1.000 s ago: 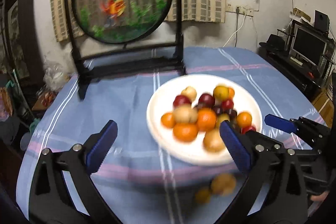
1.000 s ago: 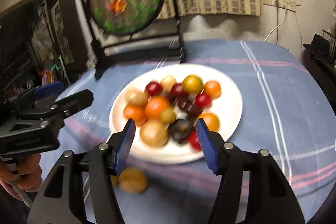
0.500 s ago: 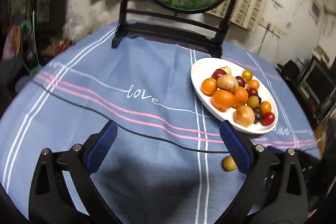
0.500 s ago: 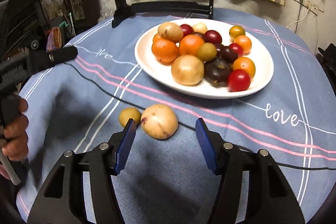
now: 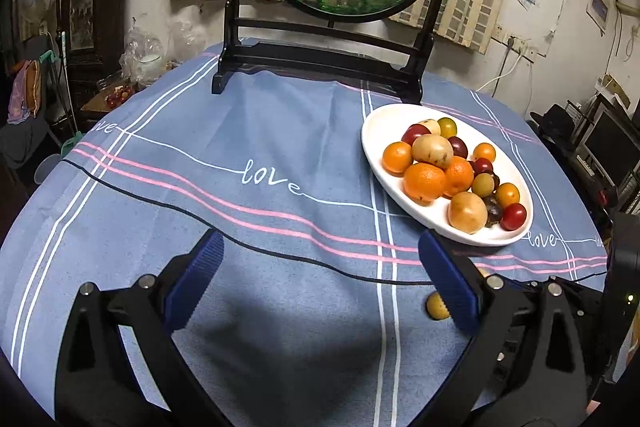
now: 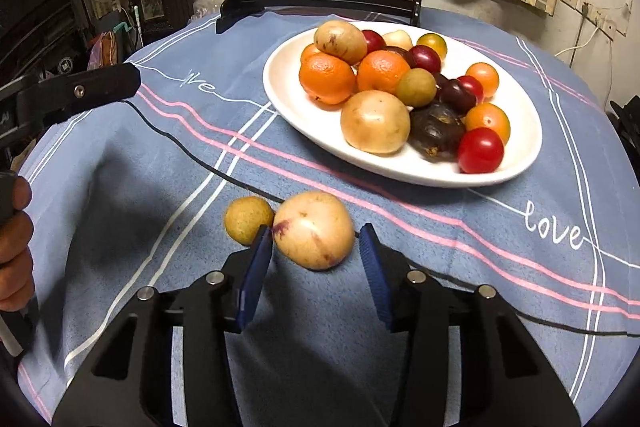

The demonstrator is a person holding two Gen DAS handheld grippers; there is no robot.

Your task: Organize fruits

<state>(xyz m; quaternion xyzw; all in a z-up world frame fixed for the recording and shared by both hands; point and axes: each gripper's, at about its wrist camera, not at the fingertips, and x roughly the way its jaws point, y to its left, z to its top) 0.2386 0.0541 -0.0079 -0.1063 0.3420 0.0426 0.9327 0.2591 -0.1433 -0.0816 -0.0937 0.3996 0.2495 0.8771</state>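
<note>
I am closing the right tongs (image 6: 316, 259) around the big pale fruit (image 6: 313, 229) lying on the table (image 6: 160, 155), at about seven o'clock from the white plate (image 6: 516, 163). The fruit is sitting between the pads: the left pad looks to be just touching it, the right one is not yet. A smaller yellow fruit (image 6: 248, 219) is touching it at nine o'clock, so I am aiming to squeeze slowly and square across the middle, or the round skin may roll out. The left tongs (image 5: 320, 287) are hanging wide open and empty over bare cloth.
</note>
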